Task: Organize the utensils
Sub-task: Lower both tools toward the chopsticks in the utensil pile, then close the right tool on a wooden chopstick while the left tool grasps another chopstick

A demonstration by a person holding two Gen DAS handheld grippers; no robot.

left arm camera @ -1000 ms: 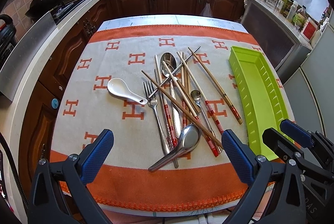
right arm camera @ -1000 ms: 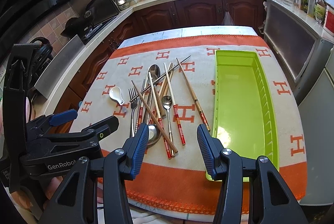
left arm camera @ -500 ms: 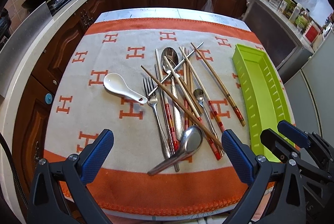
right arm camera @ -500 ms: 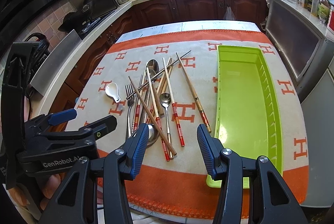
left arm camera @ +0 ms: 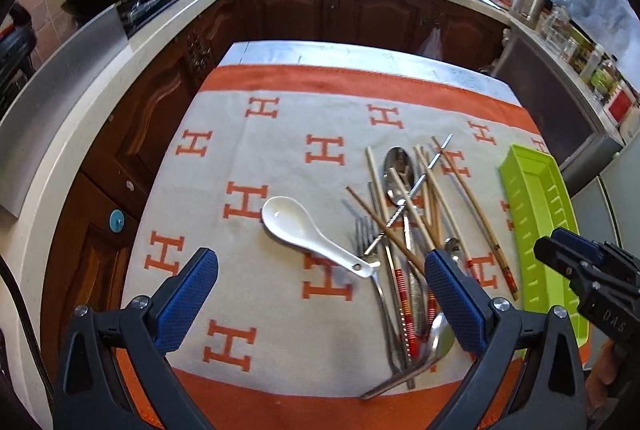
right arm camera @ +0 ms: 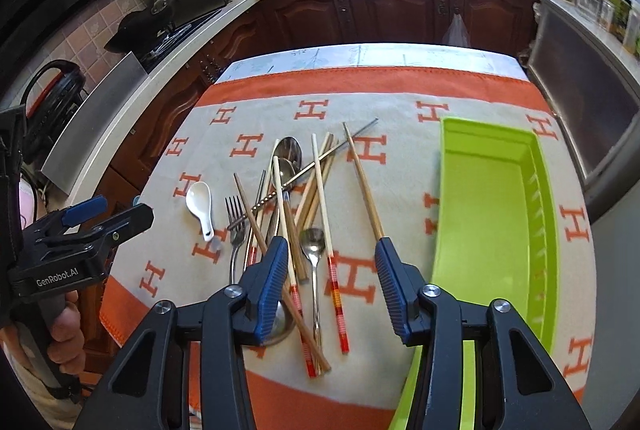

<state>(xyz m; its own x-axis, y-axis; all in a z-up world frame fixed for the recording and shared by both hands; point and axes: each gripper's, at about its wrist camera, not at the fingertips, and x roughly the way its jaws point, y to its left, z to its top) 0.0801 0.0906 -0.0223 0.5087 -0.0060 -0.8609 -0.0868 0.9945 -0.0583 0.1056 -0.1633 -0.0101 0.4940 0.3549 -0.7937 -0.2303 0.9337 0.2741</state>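
I'm holding left gripper point(left arm camera: 320, 300) released w/ nothing in it, white spoon point(left arm camera: 308, 232) lying just ahead, utensil pile point(right arm camera: 296, 213) mid-cloth, right gripper point(right arm camera: 332, 284) spread wide over chopsticks point(right arm camera: 366, 185), green tray point(right arm camera: 496, 222) sitting far right.

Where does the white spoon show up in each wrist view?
Left wrist: white spoon lies near the centre, bowl to the left, handle tip by the fork.
Right wrist: white spoon lies left of centre, just left of the fork.
Shared landmark: the green tray, at the right in both.
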